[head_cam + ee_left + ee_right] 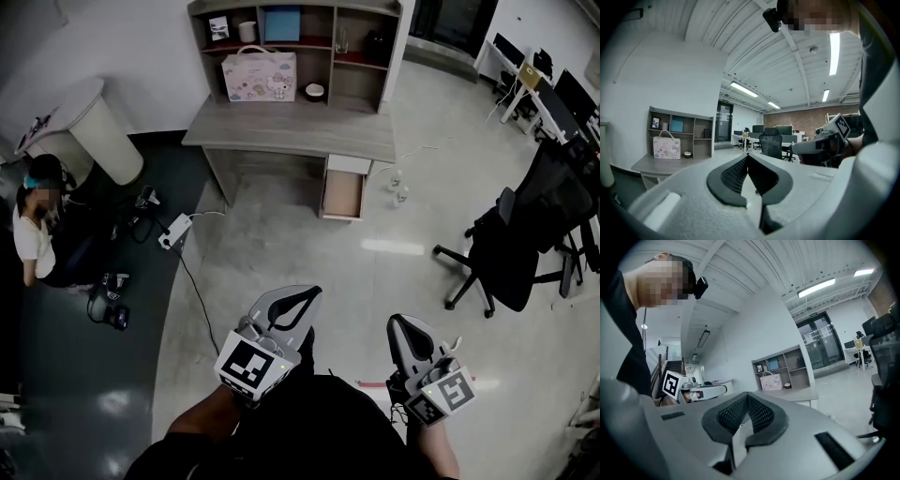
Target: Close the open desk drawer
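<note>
Both hand-held grippers are clenched with nothing between their jaws: the left gripper (298, 302) and the right gripper (403, 330) each show their dark ribbed pads meeting at the tip, and both hang low in the head view, close to the person's body. The open wooden drawer (342, 194) juts out from under the right end of the grey wooden desk with a shelf hutch (281, 136), well apart from both grippers across bare concrete floor, so the step in hand looks like the approach. Clenched jaws suit a push, so there seems no need to open them. A good line would come straight at the drawer's front panel, so the push runs along the slide instead of skewing it. Contact near the middle of the panel should keep it from racking, and one gripper would probably do. The black wheeled office chair (520, 234) stands off to the right and a black cable (192, 281) trails across the floor to the left, so the path between them is the safe one. Some small pale objects (398, 187) on the floor just beside the drawer are worth stepping round.
</note>
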`<state>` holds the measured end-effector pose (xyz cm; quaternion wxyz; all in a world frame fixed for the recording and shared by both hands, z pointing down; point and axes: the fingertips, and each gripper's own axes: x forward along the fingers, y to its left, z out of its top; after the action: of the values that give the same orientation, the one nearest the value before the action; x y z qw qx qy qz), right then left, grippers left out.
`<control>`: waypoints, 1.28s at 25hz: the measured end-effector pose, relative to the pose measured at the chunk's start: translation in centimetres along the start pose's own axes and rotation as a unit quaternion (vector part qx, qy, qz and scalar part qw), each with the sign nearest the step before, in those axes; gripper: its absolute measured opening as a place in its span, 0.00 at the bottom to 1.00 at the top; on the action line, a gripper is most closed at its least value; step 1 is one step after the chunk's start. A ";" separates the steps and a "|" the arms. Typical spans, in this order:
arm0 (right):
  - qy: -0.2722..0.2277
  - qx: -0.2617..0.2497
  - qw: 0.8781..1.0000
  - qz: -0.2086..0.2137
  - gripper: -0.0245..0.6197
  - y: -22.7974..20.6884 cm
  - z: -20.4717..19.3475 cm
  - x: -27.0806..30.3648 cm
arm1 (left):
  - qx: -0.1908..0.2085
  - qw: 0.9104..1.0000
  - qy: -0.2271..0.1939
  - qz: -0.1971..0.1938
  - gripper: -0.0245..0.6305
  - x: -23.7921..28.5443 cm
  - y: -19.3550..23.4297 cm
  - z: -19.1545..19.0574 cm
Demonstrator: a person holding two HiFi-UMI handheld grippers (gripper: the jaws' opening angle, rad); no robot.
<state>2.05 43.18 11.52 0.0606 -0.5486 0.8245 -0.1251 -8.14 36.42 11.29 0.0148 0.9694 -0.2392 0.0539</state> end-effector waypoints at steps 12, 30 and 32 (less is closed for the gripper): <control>0.007 0.030 1.000 -0.003 0.06 -8.1 2.8 16.8 | 0.004 1.000 0.019 -0.021 0.05 11.4 14.8 1.0; 0.090 0.011 0.995 0.047 0.06 -28.3 2.2 32.5 | -0.038 0.997 0.046 0.048 0.05 32.0 28.8 -0.8; 0.102 0.014 0.993 0.063 0.06 -30.0 1.6 34.0 | -0.043 0.996 0.060 0.054 0.05 34.0 29.7 -1.9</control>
<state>15.83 0.69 19.42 -0.0082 -0.4788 0.8576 -0.1876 7.72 -5.50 17.03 0.0677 0.9486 -0.2919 0.1022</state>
